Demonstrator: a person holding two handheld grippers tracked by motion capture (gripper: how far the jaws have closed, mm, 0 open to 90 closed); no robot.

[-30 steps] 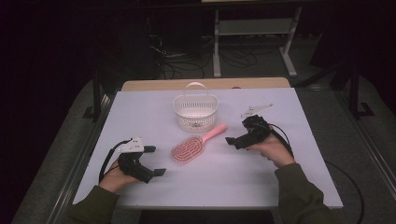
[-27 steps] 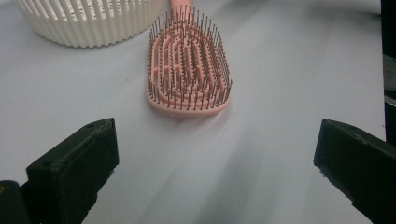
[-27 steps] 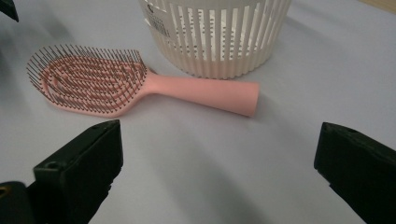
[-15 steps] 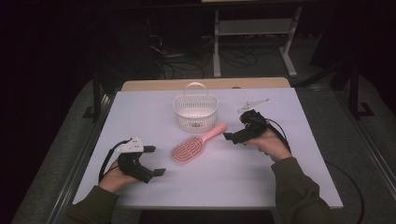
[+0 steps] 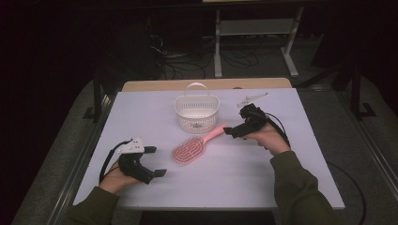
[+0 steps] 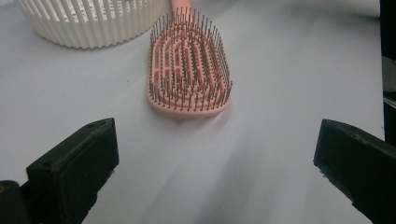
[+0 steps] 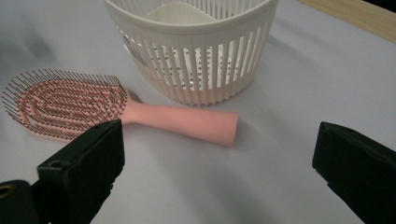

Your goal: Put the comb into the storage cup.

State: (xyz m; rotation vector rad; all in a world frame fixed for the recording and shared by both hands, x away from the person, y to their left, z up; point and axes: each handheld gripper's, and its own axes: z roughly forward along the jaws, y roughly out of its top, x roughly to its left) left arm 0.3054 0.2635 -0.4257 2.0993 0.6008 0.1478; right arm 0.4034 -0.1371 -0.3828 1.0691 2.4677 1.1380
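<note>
While both grippers' jaws stand apart, right gripper (image 5: 233, 132) nears pink hairbrush (image 5: 190, 149): likely light, rigid plastic, best pinched across its smooth handle; left gripper (image 5: 154, 161) waits.

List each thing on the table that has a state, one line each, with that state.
hairbrush: lying flat on the table, bristles up, not gripped
basket: upright, handle raised
left gripper: open, holding nothing
right gripper: open, at the hairbrush's handle end
</note>
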